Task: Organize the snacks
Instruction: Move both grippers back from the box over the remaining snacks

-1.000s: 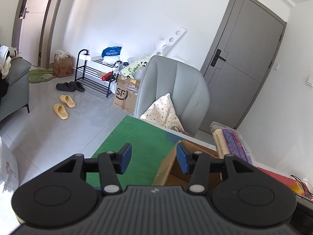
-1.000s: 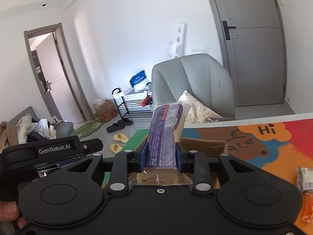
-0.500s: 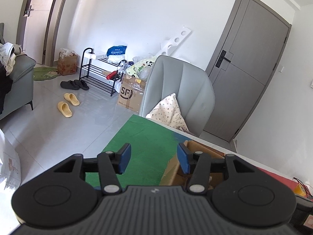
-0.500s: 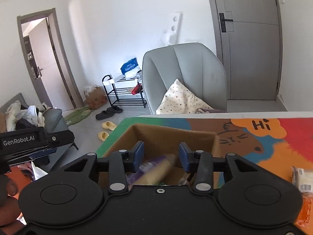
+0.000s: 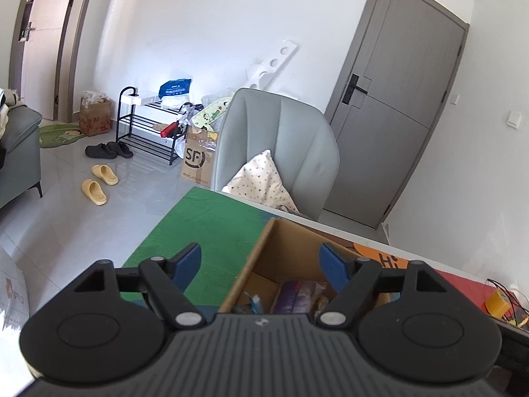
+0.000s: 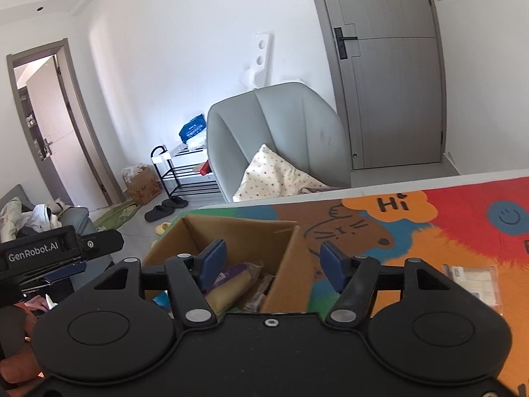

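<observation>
Both tools, left (image 5: 261, 266) and right (image 6: 272, 263), hang spread and empty over the box (image 6: 284, 264). Reaching for the packet (image 6: 469, 279), the right could clip the box wall and shove it.

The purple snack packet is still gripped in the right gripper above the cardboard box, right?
Not gripped. In the right wrist view the right gripper is open and empty, above the box; the purple packet lies inside the box.
</observation>
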Demonstrator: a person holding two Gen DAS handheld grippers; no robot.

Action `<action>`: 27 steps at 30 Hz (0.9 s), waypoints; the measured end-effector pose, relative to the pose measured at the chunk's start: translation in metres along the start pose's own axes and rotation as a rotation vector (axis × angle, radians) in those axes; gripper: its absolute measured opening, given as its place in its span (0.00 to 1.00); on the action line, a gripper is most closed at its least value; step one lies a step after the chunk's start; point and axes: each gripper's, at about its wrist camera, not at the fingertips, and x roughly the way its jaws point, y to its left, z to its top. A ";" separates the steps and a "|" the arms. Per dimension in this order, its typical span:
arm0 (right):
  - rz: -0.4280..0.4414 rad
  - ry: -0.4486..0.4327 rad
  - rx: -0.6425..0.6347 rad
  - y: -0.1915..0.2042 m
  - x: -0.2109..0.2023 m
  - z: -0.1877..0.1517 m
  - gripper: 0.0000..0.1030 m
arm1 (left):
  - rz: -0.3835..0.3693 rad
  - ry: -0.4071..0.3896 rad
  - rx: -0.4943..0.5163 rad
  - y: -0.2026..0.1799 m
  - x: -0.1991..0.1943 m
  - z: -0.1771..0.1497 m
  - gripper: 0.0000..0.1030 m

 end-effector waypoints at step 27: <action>-0.208 -0.001 0.156 -0.129 -0.069 -0.039 0.68 | -0.153 0.087 0.178 -0.120 0.004 -0.063 0.76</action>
